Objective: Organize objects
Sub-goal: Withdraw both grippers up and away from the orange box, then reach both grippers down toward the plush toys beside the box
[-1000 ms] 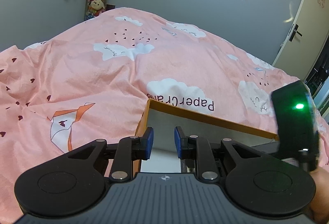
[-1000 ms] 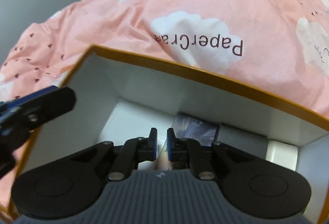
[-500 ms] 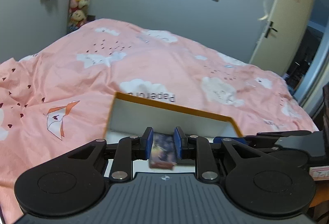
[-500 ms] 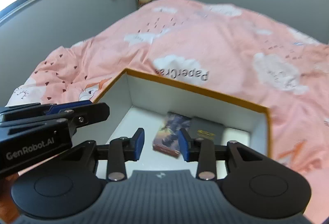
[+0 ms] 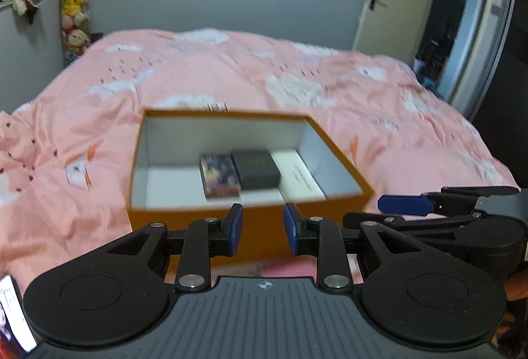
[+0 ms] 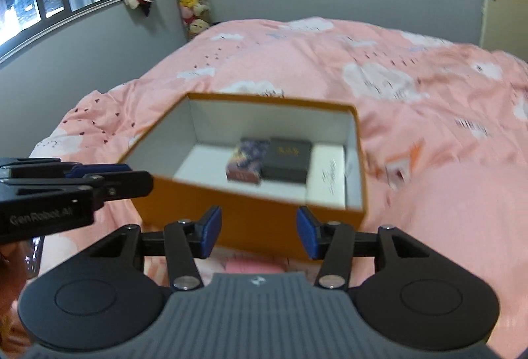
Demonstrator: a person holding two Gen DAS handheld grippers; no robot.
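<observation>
Both hand-held grippers hang empty before the near wall of the orange box [image 5: 250,220] on the bed [image 5: 99,128], jaws opening: left hand-held gripper [image 5: 263,228] narrow, right hand-held gripper [image 6: 259,232] wider. Three small boxes lie side by side inside, long axes running away toward the far wall: patterned box [image 6: 246,162], black box [image 6: 287,159], white box [image 6: 328,176]. Right looks marginally nearer.

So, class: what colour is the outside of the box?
Orange, with a white inside; the right wrist view shows it best.
</observation>
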